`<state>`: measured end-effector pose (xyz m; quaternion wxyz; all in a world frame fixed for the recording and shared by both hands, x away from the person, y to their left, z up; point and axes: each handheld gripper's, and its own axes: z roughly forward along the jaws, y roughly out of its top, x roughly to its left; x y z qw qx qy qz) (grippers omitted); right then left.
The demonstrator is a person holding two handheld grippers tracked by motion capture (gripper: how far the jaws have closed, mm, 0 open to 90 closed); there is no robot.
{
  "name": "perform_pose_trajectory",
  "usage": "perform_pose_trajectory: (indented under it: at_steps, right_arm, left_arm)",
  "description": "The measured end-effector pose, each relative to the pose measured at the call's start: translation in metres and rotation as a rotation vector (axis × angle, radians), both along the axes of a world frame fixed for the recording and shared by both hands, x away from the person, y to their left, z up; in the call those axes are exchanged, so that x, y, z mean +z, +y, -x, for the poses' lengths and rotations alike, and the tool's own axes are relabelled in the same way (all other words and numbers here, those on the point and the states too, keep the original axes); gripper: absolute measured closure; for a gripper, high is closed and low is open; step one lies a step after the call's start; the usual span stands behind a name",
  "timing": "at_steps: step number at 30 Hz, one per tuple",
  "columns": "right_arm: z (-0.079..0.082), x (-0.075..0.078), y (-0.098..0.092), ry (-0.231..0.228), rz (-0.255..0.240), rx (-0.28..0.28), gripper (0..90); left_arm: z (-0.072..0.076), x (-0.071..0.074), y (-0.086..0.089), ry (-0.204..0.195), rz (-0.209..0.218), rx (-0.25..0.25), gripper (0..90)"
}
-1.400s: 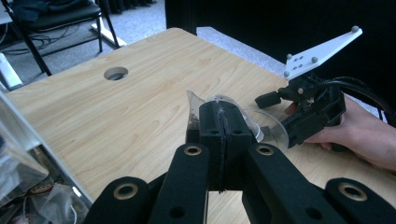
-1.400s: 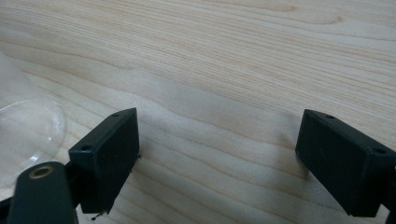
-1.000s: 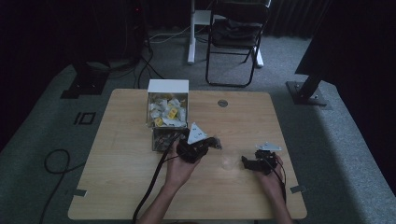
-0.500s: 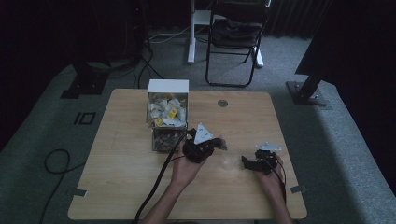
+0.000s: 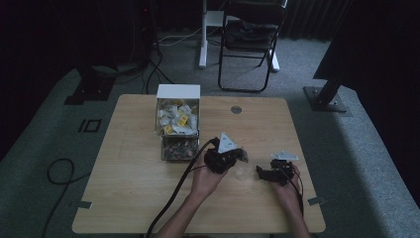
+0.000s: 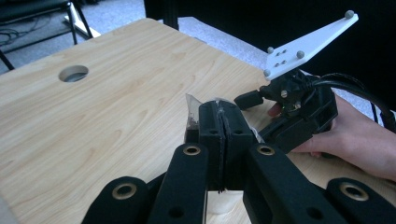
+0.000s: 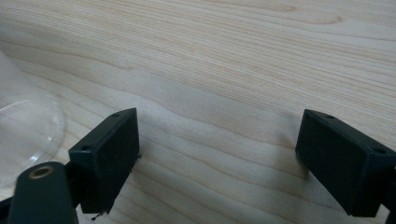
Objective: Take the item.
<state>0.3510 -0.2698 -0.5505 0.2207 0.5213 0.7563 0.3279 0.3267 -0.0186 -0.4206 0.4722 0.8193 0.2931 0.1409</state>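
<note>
Clear crinkled packet [image 6: 194,109] sits pinched in our left gripper [image 6: 219,135], mostly hidden behind its jaws; our right gripper [image 7: 217,149] spreads its jaws over grained wooden desk [image 7: 233,56] beside a glassy, cut-off cup [image 7: 23,135].

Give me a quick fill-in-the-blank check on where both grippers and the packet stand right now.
1. The left gripper is shut on a small ____.
2. The right gripper has its jaws ____ above bare wood.
3. The clear cup stands on the table between the two ____.
4. The organiser box sits on the ____ gripper's side.

Missing words: packet; open; grippers; left
</note>
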Motion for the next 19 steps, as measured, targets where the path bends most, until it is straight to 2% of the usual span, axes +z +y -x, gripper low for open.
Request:
perform_pose_trajectory:
  at_steps: [2,3,4,6,9,13,19]
  right_arm:
    - [0.0,0.0,0.0,0.0,0.0,0.0,13.2]
    - [0.0,0.0,0.0,0.0,0.0,0.001,13.2]
    - [0.0,0.0,0.0,0.0,0.001,0.0,13.2]
    - [0.0,0.0,0.0,0.0,-0.001,0.004,13.3]
    - [0.0,0.0,-0.001,0.0,-0.001,0.006,13.3]
    - [0.0,0.0,0.0,-0.001,-0.002,0.005,13.3]
    - [0.0,0.0,-0.001,0.0,0.001,0.007,13.3]
  left_arm:
    - [-0.002,-0.003,-0.009,0.016,0.005,-0.043,81.9]
    - [-0.002,-0.004,-0.012,0.012,0.001,-0.053,74.9]
    - [-0.001,-0.005,-0.013,0.003,-0.002,-0.046,67.7]
    - [0.0,-0.004,-0.01,-0.008,0.003,-0.04,61.0]
    - [0.002,-0.001,0.001,-0.024,0.015,-0.009,56.6]
    - [0.003,-0.002,0.019,-0.034,0.009,0.037,52.4]
    - [0.003,-0.007,0.042,-0.03,0.009,0.088,51.8]
